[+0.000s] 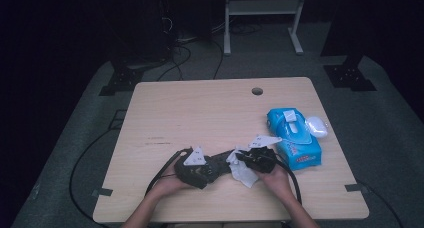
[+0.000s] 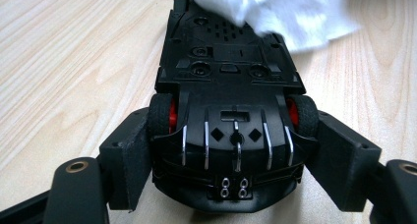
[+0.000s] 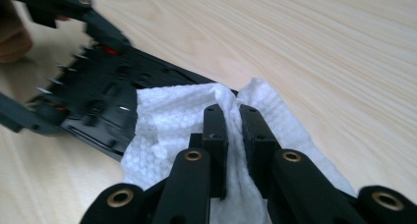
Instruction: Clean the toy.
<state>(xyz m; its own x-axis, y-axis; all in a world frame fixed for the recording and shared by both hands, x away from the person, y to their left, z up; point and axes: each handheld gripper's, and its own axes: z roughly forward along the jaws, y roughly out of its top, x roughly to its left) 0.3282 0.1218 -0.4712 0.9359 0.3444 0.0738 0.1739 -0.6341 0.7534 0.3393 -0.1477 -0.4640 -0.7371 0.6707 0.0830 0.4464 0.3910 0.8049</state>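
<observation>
Pinching a white wipe [image 3: 172,121], the right tool [image 3: 232,117] has its jaws squeezed nearly together on the cloth. The wipe lies over one end of a black toy car [image 2: 228,86]. The left tool [image 2: 226,155] holds the car's other end, a jaw pressed on each side by the wheels. The car is upside down, low over the wooden bench [image 1: 200,108]. A blue pack of wipes [image 1: 295,135] sits to the right.

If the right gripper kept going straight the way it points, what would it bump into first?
Probably the black toy car. The right gripper is pinching a white wipe that already lies on the car's upturned underside, just ahead of its jaws. Depth is hard to judge.
</observation>
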